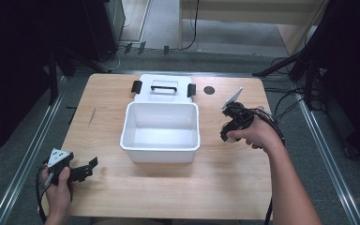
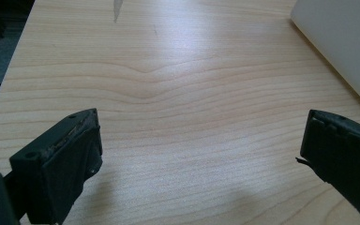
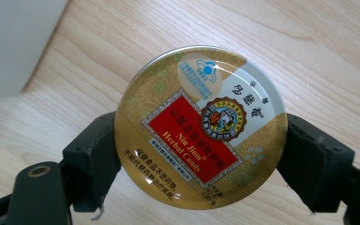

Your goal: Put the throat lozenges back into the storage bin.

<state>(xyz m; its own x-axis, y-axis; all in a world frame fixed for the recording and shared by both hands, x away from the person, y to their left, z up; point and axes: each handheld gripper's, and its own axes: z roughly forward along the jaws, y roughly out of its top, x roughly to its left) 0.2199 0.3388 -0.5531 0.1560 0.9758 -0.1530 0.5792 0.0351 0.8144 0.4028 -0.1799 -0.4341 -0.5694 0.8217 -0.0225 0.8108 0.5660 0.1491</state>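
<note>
Meanwhile right hand-held gripper [image 3: 201,154] clamps candy tin [image 3: 200,126]; left hand-held gripper [image 2: 201,154] gapes; white bin [image 1: 161,149] bare.

Lab recording space, black curtains [image 1: 9,70], floor cables [image 1: 286,101], stand legs [image 1: 281,68]

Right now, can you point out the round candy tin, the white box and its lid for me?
candy tin [image 3: 200,126]: right gripper view, on the red label of its top face.
white box [image 1: 161,149]: high view, on its near outer wall.
lid [image 1: 164,93]: high view, on its white top below the handle.

Open tabletop [image 1: 225,187] rings the white bin [image 1: 161,150], the only obstacle.
</note>
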